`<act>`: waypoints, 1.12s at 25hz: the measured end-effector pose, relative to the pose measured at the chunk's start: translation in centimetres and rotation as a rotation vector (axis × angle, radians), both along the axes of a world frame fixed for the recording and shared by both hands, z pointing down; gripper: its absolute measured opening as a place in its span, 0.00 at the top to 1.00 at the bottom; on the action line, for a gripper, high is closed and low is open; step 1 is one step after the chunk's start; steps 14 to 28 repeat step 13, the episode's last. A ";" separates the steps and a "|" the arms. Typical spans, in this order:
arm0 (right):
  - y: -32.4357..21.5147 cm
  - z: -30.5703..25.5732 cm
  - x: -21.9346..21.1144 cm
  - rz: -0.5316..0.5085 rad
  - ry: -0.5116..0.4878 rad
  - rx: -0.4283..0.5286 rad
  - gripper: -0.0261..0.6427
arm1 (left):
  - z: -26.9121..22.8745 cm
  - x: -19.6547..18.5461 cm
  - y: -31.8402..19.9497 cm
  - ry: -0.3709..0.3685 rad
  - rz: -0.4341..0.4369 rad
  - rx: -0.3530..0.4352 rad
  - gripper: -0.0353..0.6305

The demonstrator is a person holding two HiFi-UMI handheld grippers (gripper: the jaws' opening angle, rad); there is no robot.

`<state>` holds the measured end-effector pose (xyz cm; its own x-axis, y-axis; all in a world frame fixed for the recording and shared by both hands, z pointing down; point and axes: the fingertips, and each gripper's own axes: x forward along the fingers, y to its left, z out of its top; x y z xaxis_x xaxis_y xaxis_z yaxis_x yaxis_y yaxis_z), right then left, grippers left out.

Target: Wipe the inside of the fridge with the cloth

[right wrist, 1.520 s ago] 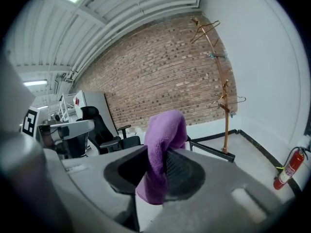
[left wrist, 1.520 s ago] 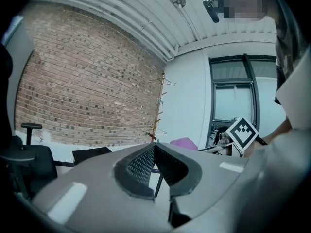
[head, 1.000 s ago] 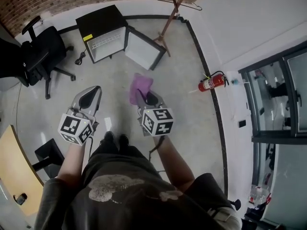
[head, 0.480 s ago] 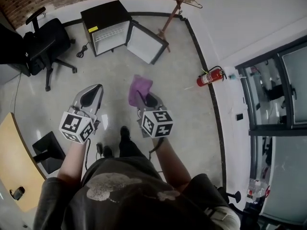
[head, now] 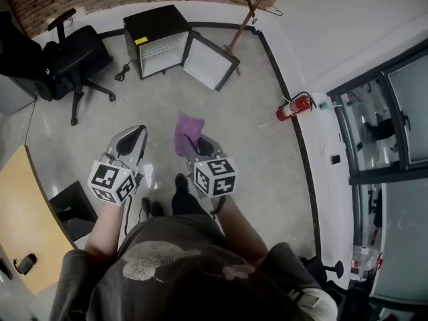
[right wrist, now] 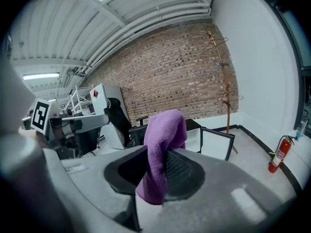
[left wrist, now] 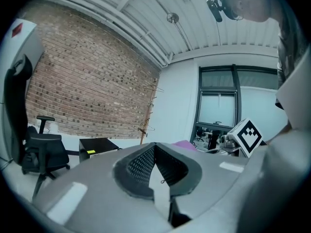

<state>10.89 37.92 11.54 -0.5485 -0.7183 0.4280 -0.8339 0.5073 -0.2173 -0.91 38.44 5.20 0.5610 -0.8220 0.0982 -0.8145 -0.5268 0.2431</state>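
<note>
A small black fridge (head: 160,42) stands on the floor by the brick wall, its door (head: 210,62) swung open to the right and its white inside showing. My right gripper (head: 194,140) is held at waist height, far short of the fridge, shut on a purple cloth (head: 188,132). In the right gripper view the cloth (right wrist: 163,149) sticks up from the jaws and droops over them, with the fridge door (right wrist: 216,142) beyond. My left gripper (head: 138,134) is beside it, shut with nothing in it (left wrist: 154,148).
A black office chair (head: 70,62) stands left of the fridge, and a wooden coat stand (head: 244,15) stands right of it. A red fire extinguisher (head: 294,107) sits by the right wall. A wooden desk edge (head: 27,226) is at my left. The person's feet (head: 167,196) are below the grippers.
The person has taken a step and the view has swung a little, so the fridge now sits further right in it. Both grippers keep their pose; the cloth stays held.
</note>
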 end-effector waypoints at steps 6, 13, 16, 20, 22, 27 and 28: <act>1.6 -0.3 -1.8 -0.029 0.015 0.006 0.85 | -0.6 -1.1 1.9 -0.003 -0.005 0.021 0.92; 2.8 -0.5 -2.9 -0.054 0.024 0.018 0.85 | 0.3 -2.3 3.6 -0.016 -0.020 0.008 0.92; 2.8 -0.5 -2.9 -0.054 0.024 0.018 0.85 | 0.3 -2.3 3.6 -0.016 -0.020 0.008 0.92; 2.8 -0.5 -2.9 -0.054 0.024 0.018 0.85 | 0.3 -2.3 3.6 -0.016 -0.020 0.008 0.92; 2.8 -0.5 -2.9 -0.054 0.024 0.018 0.85 | 0.3 -2.3 3.6 -0.016 -0.020 0.008 0.92; 2.8 -0.5 -2.9 -0.054 0.024 0.018 0.85 | 0.3 -2.3 3.6 -0.016 -0.020 0.008 0.92; 2.8 -0.5 -2.9 -0.054 0.024 0.018 0.85 | 0.3 -2.3 3.6 -0.016 -0.020 0.008 0.92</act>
